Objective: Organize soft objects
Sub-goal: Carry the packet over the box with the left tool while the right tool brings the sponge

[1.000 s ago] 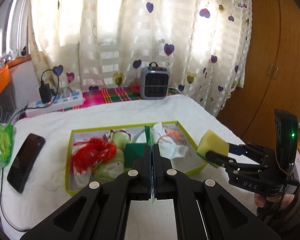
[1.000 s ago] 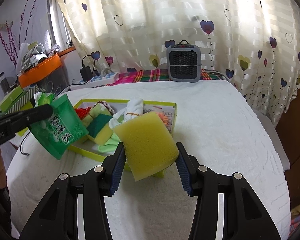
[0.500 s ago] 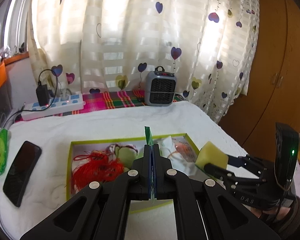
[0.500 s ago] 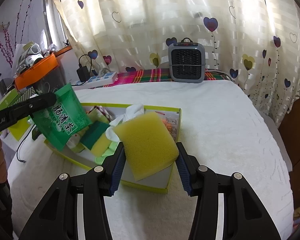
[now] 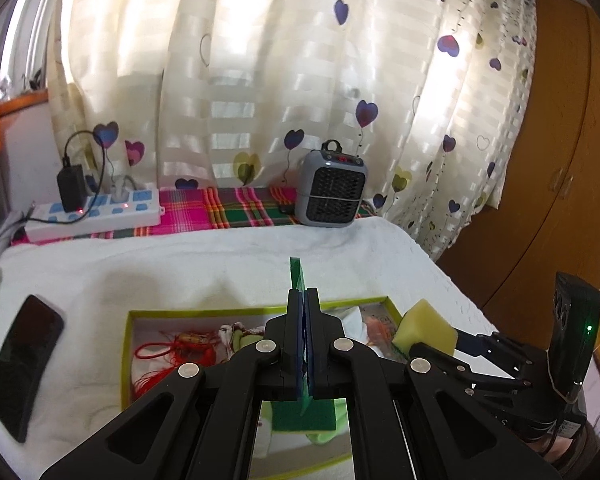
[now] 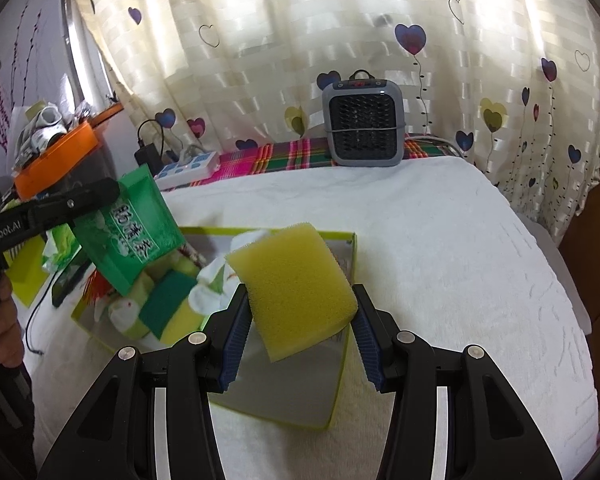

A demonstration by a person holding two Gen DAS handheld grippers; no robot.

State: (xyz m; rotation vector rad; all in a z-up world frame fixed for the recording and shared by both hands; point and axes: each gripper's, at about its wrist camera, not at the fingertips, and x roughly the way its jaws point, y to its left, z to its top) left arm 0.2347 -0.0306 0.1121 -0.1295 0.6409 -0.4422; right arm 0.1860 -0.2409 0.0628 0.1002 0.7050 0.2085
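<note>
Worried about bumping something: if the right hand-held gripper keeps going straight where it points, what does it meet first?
Probably the open box: the right hand-held gripper, gripping the yellow sponge, aims down over the box's near end. Depth is uncertain.

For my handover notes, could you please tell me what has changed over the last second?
Both grippers advanced over the green-rimmed box, which now lies nearer and lower in both views. Nothing was released: the left gripper stays shut on the green packet, the right gripper on the yellow sponge.
</note>
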